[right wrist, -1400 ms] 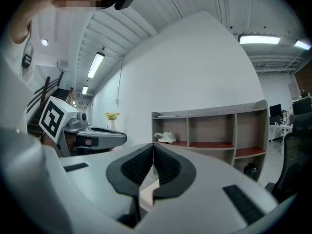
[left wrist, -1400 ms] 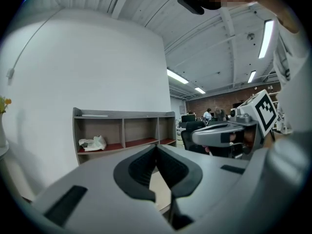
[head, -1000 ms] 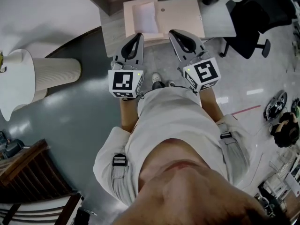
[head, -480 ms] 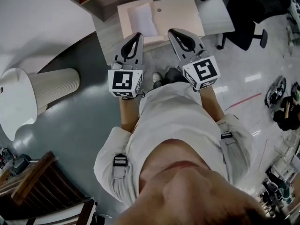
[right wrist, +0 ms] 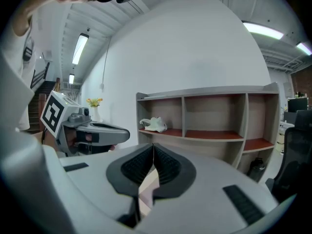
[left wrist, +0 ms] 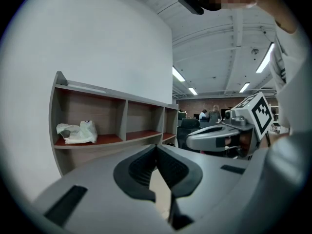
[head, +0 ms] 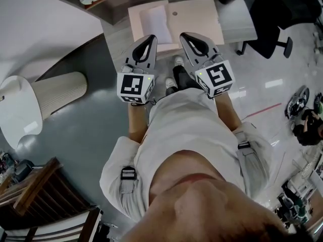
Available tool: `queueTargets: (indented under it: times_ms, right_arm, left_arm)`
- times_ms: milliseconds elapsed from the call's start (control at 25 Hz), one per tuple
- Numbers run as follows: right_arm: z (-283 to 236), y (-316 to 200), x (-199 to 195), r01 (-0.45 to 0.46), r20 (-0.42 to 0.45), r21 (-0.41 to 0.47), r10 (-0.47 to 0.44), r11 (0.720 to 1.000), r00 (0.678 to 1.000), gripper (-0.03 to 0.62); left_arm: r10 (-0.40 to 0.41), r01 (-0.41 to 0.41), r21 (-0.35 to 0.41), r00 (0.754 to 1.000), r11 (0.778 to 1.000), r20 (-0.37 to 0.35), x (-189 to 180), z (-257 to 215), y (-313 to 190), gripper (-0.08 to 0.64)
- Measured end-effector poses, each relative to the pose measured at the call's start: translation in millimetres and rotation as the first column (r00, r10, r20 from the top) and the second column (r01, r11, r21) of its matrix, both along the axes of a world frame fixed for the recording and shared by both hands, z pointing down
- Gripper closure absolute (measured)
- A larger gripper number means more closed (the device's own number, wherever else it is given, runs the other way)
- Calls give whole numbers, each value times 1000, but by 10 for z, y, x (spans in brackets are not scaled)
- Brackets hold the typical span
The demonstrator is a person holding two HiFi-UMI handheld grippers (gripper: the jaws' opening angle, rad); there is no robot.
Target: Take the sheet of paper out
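Left gripper (head: 150,38) and right gripper (head: 184,35): side by side and apart, each with jaws pressed together tip to tip, pinching nothing. Pointed toward a desk (head: 117,40), with tips over its near edge in the head view. On the desk, an open pink folder (head: 197,14), with the sheet of paper (head: 155,21) lying flat in its left half, untouched. Beyond, a shelf unit (left wrist: 114,123) holding a crumpled white bundle (left wrist: 76,132). Right of the desk, a black office chair (head: 275,9).
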State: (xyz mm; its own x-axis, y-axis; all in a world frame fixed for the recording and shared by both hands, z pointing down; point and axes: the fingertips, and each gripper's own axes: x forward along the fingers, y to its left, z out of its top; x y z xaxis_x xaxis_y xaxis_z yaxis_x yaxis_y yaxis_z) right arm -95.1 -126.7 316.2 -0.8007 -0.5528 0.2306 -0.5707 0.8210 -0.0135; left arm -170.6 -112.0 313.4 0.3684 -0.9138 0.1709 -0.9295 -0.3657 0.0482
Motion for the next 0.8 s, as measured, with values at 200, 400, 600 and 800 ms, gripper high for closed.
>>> queueTargets:
  times_ms: [200,400,600,800]
  right_arm:
    - [16,-311,-53,40,18,-4,-40,999,999,571]
    - [-17,-629,-58,80,40,3,-80,997,996,571]
    - [88,-926,-71,104,44,-20,-103,994,994,571]
    - [366,-1186,-37,113,40,-75,-110,991,993,571]
  left_arm:
    - [-13,13,-27,1000,1000,9,-4,51,-251,543]
    - [-45,46,-27,998,999,39,8,17,-498,543]
    - [-68,70,-35,996,997,62,-38,112,-731,543]
    - [-66,70,-54,995,996,71,-3,327,-943,543]
